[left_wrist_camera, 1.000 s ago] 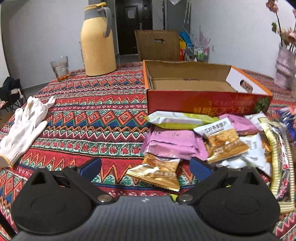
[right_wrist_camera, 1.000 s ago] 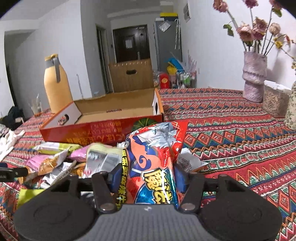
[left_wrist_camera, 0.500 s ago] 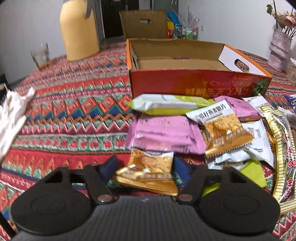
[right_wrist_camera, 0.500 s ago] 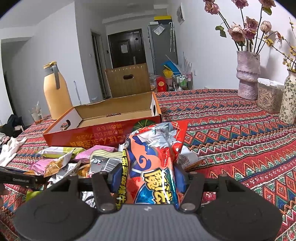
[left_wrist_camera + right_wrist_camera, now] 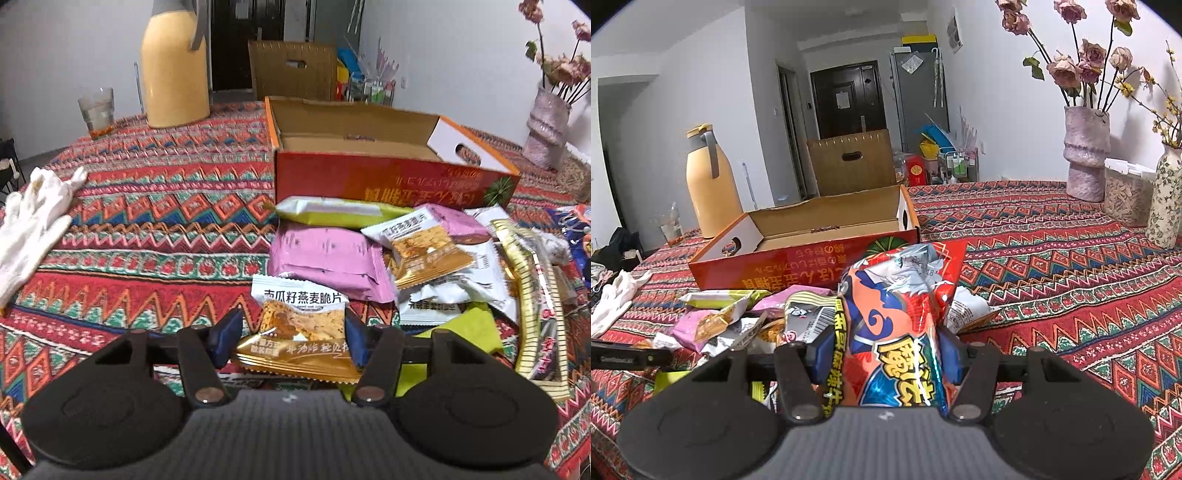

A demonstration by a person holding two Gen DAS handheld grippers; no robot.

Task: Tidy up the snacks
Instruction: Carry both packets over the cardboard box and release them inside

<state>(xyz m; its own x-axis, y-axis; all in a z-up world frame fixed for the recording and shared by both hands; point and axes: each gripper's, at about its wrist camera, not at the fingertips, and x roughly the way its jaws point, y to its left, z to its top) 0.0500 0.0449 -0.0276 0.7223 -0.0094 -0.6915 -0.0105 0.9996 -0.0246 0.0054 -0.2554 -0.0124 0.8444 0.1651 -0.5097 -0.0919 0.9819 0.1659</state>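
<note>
My left gripper (image 5: 291, 338) is shut on a gold and white oat crisp packet (image 5: 301, 332), lifted a little above the cloth. Behind it lies a pile of snacks: a pink packet (image 5: 325, 258), a green and white packet (image 5: 340, 211) and several others. The open red cardboard box (image 5: 384, 184) stands behind the pile, and looks empty. My right gripper (image 5: 886, 354) is shut on a red and blue snack bag (image 5: 897, 332), held upright above the table. The box also shows in the right wrist view (image 5: 798, 258), ahead and to the left.
A yellow thermos jug (image 5: 175, 66) and a glass (image 5: 96, 110) stand at the back left. White gloves (image 5: 33, 218) lie at the left edge. A vase of flowers (image 5: 1086, 158), a jar (image 5: 1126, 195) and a second vase (image 5: 1167, 199) stand at the right.
My left gripper moved forward over the oat crisp packet, closed on it and raised it. My right gripper rose a little with the snack bag still in it.
</note>
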